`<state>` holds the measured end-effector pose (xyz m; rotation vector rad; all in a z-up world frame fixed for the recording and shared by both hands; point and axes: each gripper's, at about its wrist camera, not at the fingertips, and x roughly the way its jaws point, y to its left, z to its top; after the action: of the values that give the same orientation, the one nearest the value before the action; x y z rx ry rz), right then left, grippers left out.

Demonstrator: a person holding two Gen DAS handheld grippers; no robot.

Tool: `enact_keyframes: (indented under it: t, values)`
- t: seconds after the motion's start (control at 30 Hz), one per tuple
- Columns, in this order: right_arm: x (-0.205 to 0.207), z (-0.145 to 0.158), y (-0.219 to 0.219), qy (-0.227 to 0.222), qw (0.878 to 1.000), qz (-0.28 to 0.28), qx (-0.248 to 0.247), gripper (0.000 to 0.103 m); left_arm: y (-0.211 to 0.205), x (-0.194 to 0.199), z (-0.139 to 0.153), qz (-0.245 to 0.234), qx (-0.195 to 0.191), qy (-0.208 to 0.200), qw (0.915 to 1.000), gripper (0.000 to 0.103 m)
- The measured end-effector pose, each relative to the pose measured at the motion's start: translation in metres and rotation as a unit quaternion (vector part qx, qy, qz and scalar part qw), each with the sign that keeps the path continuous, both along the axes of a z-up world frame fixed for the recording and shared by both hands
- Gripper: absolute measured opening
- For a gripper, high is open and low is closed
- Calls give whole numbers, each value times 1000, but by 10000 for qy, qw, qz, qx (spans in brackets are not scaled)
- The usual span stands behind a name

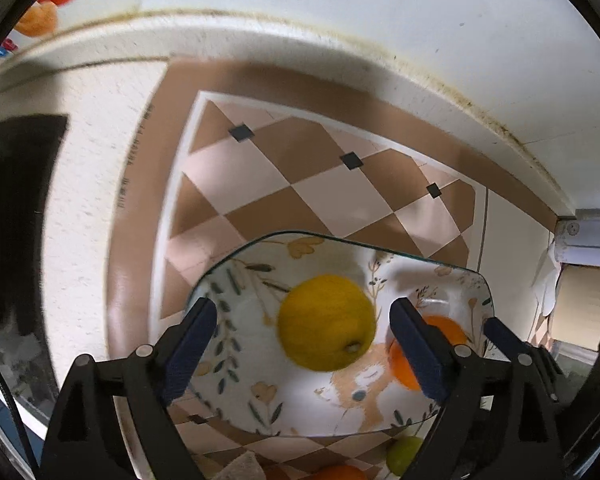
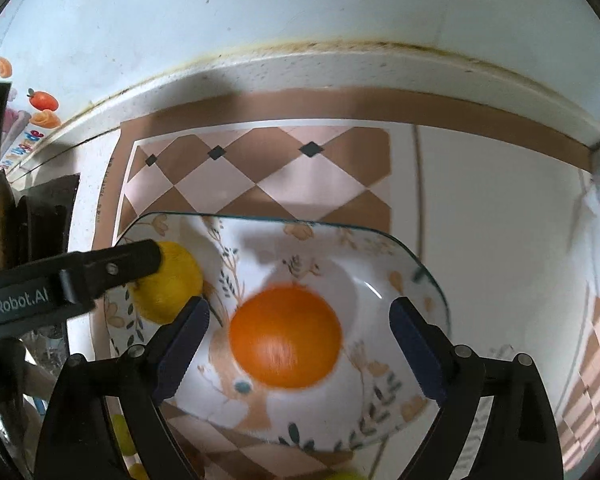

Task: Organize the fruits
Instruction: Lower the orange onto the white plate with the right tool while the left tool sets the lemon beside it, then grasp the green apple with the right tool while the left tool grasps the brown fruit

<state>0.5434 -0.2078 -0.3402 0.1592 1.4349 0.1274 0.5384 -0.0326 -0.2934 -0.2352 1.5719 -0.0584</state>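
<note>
I judge both fruits just dropped: my left hand-held gripper (image 1: 304, 344) hangs released over the lemon (image 1: 326, 322), my right hand-held gripper (image 2: 300, 344) released over the orange (image 2: 286, 336), both in the plate (image 2: 380, 420); next, fetch the green fruit (image 1: 404, 454) beneath me.

Home kitchen, stained counter edge (image 2: 340, 46), checked mat (image 1: 300, 184), floral plate (image 2: 380, 412)

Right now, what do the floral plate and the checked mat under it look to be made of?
The floral printed plate looks like glazed ceramic or printed glass: glossy, with a bright highlight and a thin dark, slightly see-through rim. I cannot tell which. The brown-and-cream checked mat looks like smooth vinyl or plastic: flat, printed pattern, soft sheen.
</note>
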Motion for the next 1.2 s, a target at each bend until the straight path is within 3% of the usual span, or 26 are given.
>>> enact_keyframes:
  t: [0.3,0.5,1.2]
  values:
    - [-62,33,-21,-111,9993,-238,-258,94,17,-70,48,-317,959,-863,9911,89]
    - [-111,58,-23,-318,9986,-295,-301,94,13,-113,70,-346,1315,-1329,9818,89]
    - [-243,178,-20,-1561,9854,-440,-515,94,8,-246,175,-303,1320,-2590,9563,89]
